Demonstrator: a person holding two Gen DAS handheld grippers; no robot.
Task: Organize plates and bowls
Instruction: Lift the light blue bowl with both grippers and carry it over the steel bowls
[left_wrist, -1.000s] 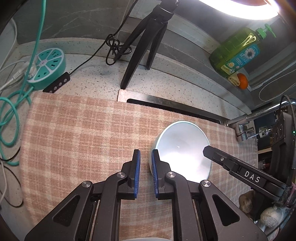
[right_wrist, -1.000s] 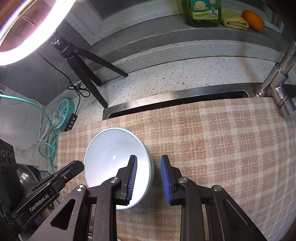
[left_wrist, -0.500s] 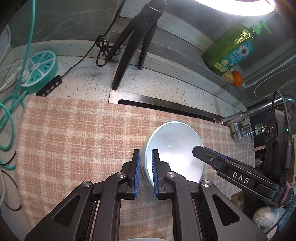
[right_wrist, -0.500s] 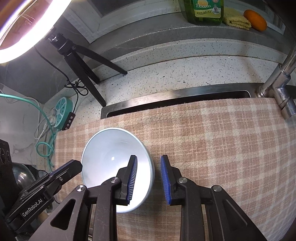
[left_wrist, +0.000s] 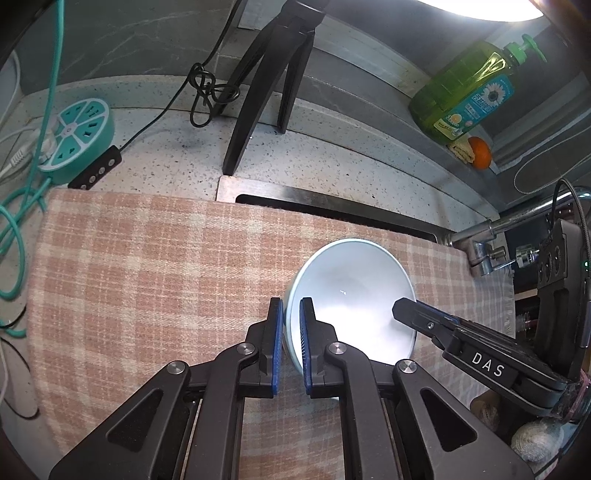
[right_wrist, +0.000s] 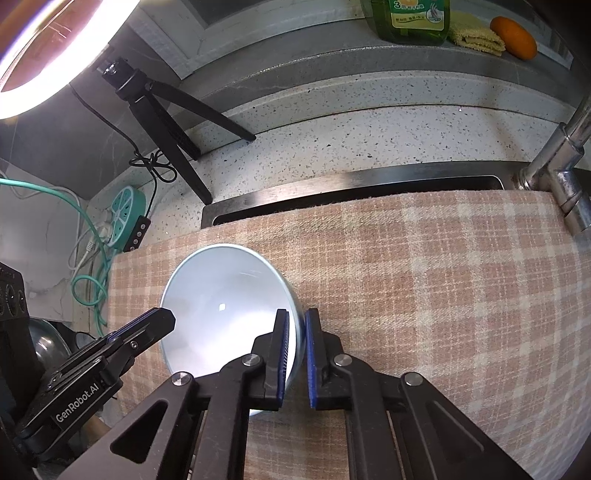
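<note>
While both grippers pinch its rim, counts & poses:
Bowls: 1, pale blue bowl (left_wrist: 351, 295), on plaid cloth (left_wrist: 147, 277) near sink edge (left_wrist: 332, 203).
Grippers: 2.
L gripper (left_wrist: 291, 314): aimed steeply down, jaws closing on bowl's left rim, pads either side of wall.
R gripper (right_wrist: 295, 325): steeply down, clamped on bowl's opposite rim.
Tripod (left_wrist: 266, 92): 1, behind bowl.
Soap bottle (left_wrist: 469, 96): 1, back ledge.

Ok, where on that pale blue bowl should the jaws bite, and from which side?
Grip the thin rim of the pale blue bowl, coming from above with one pad inside and one outside. It sits upright and open on the plaid cloth, leaving the rim exposed. The left gripper and right gripper already pinch opposite edges that way.
</note>
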